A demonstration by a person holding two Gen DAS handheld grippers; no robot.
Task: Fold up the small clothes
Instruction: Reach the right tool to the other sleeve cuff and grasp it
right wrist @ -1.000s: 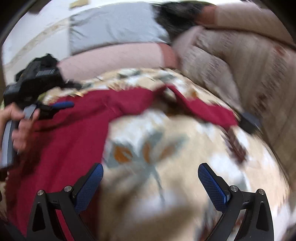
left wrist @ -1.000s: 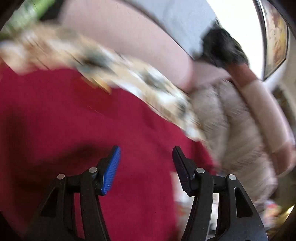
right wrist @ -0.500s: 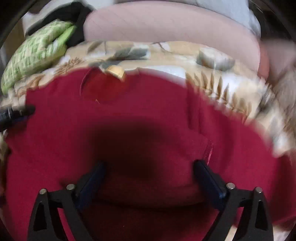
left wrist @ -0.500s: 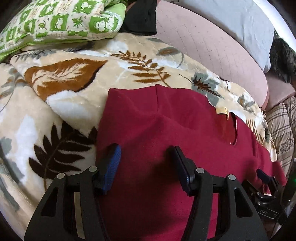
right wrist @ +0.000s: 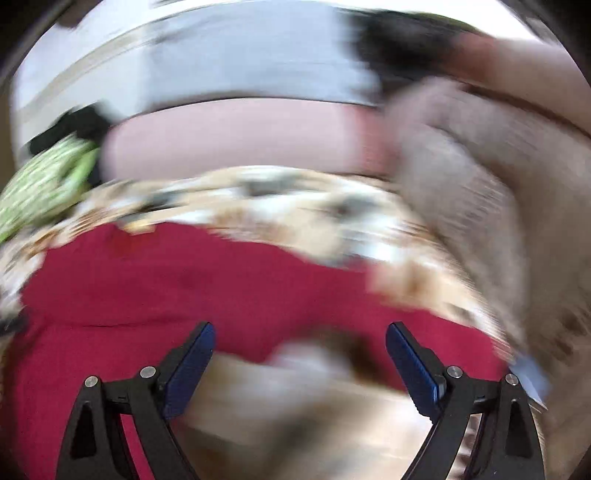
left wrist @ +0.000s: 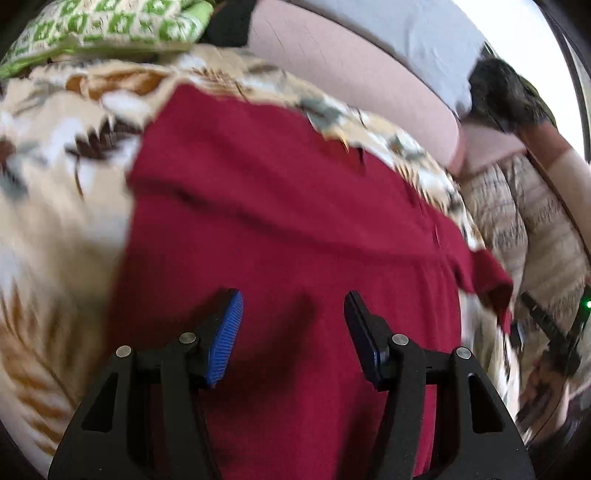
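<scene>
A dark red garment [left wrist: 295,229] lies spread on a cream leaf-print blanket [left wrist: 55,206]. My left gripper [left wrist: 293,314] is open and empty, just above the garment's near part. In the right wrist view, which is blurred, the garment [right wrist: 184,288] stretches across the middle. My right gripper [right wrist: 299,350] is open wide and empty over the garment's near edge, where blanket [right wrist: 295,406] shows between the fingers. The right gripper [left wrist: 546,332] shows blurred at the left wrist view's right edge, beside a red sleeve [left wrist: 491,277].
A green patterned pillow [left wrist: 110,26] lies at the far left. A pink cushion [left wrist: 351,74] and a grey cushion [left wrist: 406,33] run along the back. A beige striped quilt [left wrist: 535,221] lies to the right, with a dark furry thing [left wrist: 506,96] above it.
Both views swing fast and blur. My left gripper has lifted slightly off the garment. My right gripper has pulled back from over the red cloth to its near edge. Both stay open.
</scene>
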